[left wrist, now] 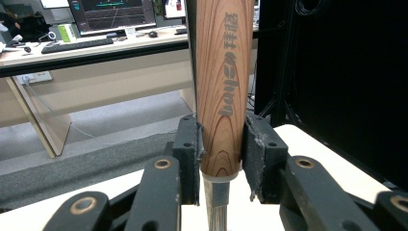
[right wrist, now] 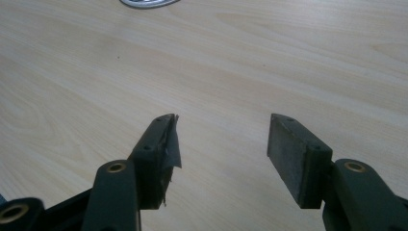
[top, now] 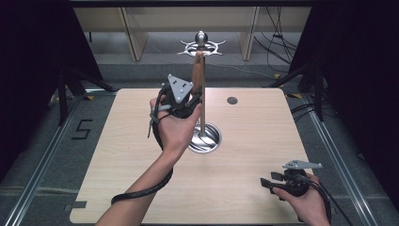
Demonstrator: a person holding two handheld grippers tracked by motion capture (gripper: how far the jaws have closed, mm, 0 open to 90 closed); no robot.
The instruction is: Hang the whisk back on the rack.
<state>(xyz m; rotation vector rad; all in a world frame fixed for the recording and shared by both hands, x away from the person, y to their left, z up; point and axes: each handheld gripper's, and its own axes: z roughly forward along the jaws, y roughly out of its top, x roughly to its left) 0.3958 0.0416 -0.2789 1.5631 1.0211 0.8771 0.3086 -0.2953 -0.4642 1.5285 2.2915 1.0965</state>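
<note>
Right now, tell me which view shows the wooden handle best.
The left gripper view: the wooden handle stands upright between the left gripper jaws, grain and printed lettering plain. The high view shows it small and far off, partly behind that gripper, hanging on the metal stand. The right gripper view looks at the table.

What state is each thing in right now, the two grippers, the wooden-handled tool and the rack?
Left gripper: raised, jaws around the wooden handle.
Wooden handle: upright, hanging by the rack's pole.
Right gripper: jaws open, empty, low over the table.
Rack: upright on its round metal base.
</note>
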